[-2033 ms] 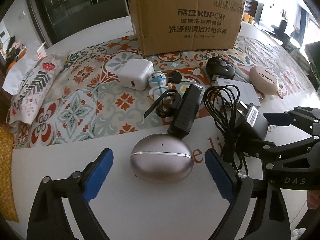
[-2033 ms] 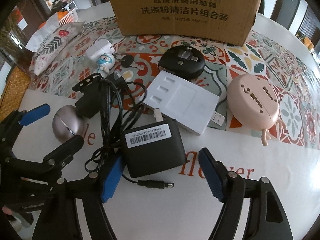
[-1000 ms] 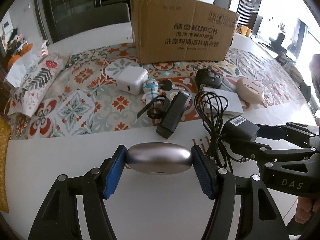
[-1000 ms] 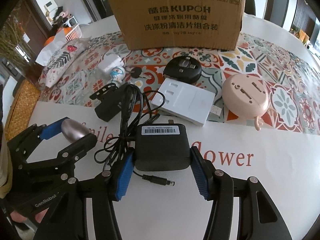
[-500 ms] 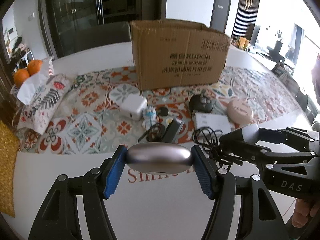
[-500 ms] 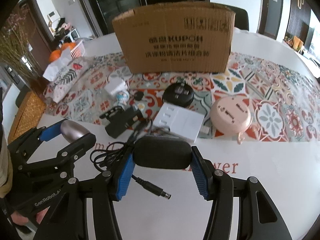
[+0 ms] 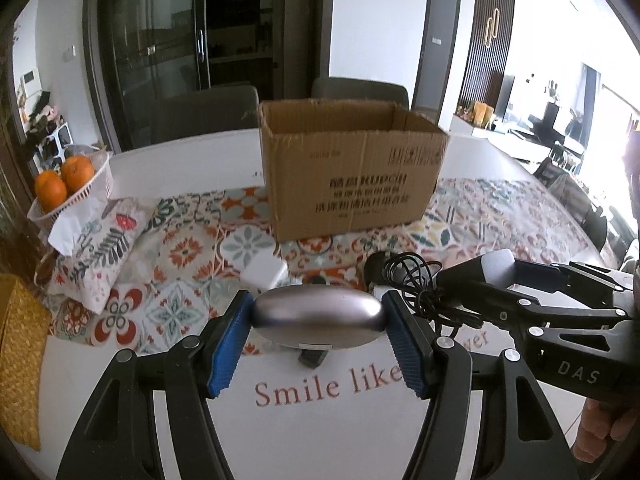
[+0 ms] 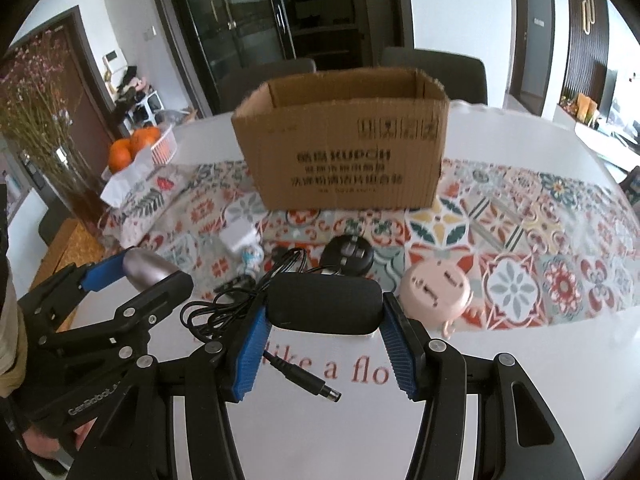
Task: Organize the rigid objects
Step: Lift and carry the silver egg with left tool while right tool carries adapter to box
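Observation:
My left gripper (image 7: 318, 340) is shut on a silver egg-shaped case (image 7: 318, 317) and holds it above the table; it also shows in the right wrist view (image 8: 146, 270). My right gripper (image 8: 324, 340) is shut on a black power adapter (image 8: 324, 307), whose cable (image 8: 228, 304) and plug (image 8: 320, 387) dangle. An open cardboard box (image 7: 352, 172) stands on the patterned mat behind, also in the right wrist view (image 8: 344, 156). The right gripper shows at the right of the left wrist view (image 7: 492, 272).
On the patterned mat (image 8: 520, 240) lie a pink round device (image 8: 436, 296), a black round cable reel (image 8: 348, 256), a white charger (image 7: 264, 270) and a small figurine (image 8: 250, 258). A basket of oranges (image 7: 60, 188) and a floral tissue pouch (image 7: 96, 248) sit at the left.
Both grippers closed on their objects and lifted them off the table, rising and tilting so the box opening now shows.

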Action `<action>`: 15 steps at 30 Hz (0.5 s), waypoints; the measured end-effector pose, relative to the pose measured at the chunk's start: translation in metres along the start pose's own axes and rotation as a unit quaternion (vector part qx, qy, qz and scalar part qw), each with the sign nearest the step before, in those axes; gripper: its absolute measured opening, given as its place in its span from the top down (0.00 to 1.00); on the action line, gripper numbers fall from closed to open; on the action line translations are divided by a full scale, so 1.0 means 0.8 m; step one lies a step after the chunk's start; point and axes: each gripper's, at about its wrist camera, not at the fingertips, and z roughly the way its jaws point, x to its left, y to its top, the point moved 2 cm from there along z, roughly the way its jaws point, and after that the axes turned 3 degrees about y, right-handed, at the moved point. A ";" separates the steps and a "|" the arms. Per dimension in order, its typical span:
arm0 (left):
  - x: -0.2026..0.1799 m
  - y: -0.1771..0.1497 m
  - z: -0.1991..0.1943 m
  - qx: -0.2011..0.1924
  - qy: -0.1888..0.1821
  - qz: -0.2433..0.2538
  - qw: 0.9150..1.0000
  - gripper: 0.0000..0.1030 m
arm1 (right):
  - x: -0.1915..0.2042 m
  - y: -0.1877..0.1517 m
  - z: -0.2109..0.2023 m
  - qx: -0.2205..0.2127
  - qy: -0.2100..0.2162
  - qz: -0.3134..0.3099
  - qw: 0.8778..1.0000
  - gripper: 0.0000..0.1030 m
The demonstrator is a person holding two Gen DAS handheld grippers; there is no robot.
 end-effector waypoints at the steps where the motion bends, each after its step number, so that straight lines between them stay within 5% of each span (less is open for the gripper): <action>1: 0.000 0.005 -0.001 -0.003 0.002 0.001 1.000 0.37 | -0.001 0.005 -0.002 -0.005 -0.001 0.000 1.000 0.46; 15: -0.013 0.095 -0.006 -0.059 0.003 0.006 0.998 0.37 | -0.019 0.084 -0.031 -0.081 -0.008 0.001 0.997 0.46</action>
